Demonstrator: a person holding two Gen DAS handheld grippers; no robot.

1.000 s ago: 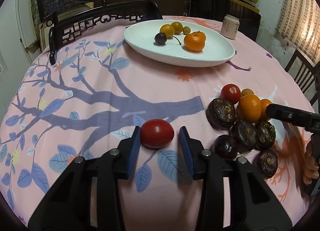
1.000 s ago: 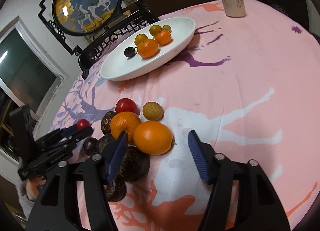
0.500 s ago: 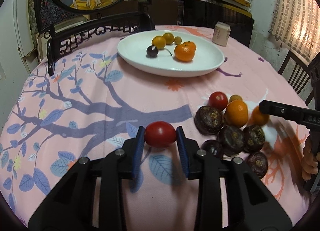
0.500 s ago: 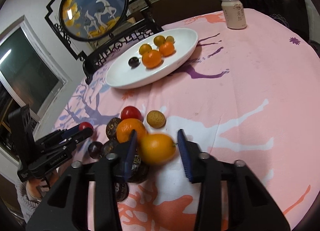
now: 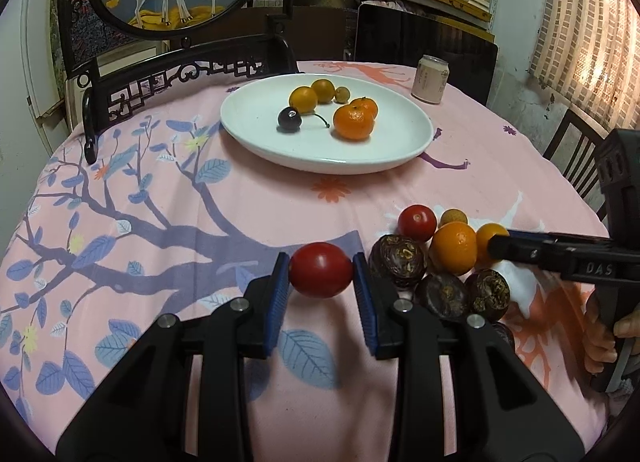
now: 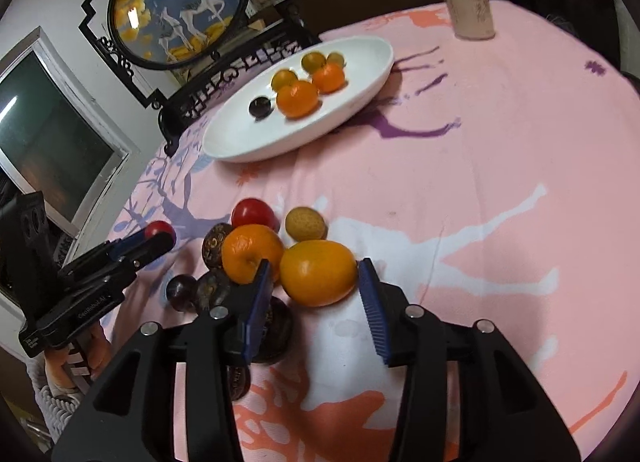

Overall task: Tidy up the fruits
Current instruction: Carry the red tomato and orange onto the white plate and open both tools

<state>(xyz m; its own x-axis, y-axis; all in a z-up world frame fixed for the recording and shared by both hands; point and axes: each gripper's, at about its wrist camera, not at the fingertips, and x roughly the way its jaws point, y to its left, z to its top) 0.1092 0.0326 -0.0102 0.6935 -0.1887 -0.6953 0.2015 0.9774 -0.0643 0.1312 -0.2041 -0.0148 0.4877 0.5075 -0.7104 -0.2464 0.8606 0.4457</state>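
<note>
My left gripper (image 5: 321, 282) is shut on a red tomato (image 5: 321, 270) and holds it just above the pink tablecloth. It also shows in the right wrist view (image 6: 160, 231). My right gripper (image 6: 316, 286) is shut on an orange (image 6: 318, 273) beside the fruit pile; in the left wrist view its fingers (image 5: 532, 250) cover part of that orange (image 5: 491, 238). The pile holds another orange (image 5: 454, 248), a second tomato (image 5: 417, 222), a small tan fruit (image 5: 454, 217) and several dark wrinkled fruits (image 5: 397, 260). A white plate (image 5: 260, 130) at the back holds oranges, small yellow fruits and a dark cherry (image 5: 289, 119).
A drink can (image 5: 433, 79) stands behind the plate on the right. A dark carved chair (image 5: 168, 74) with a round deer picture stands at the table's far left edge. Another chair (image 5: 576, 154) is at the right edge.
My left gripper has closed on the red tomato and lifted it slightly. My right gripper has closed on the orange and raised it a little from the pile.
</note>
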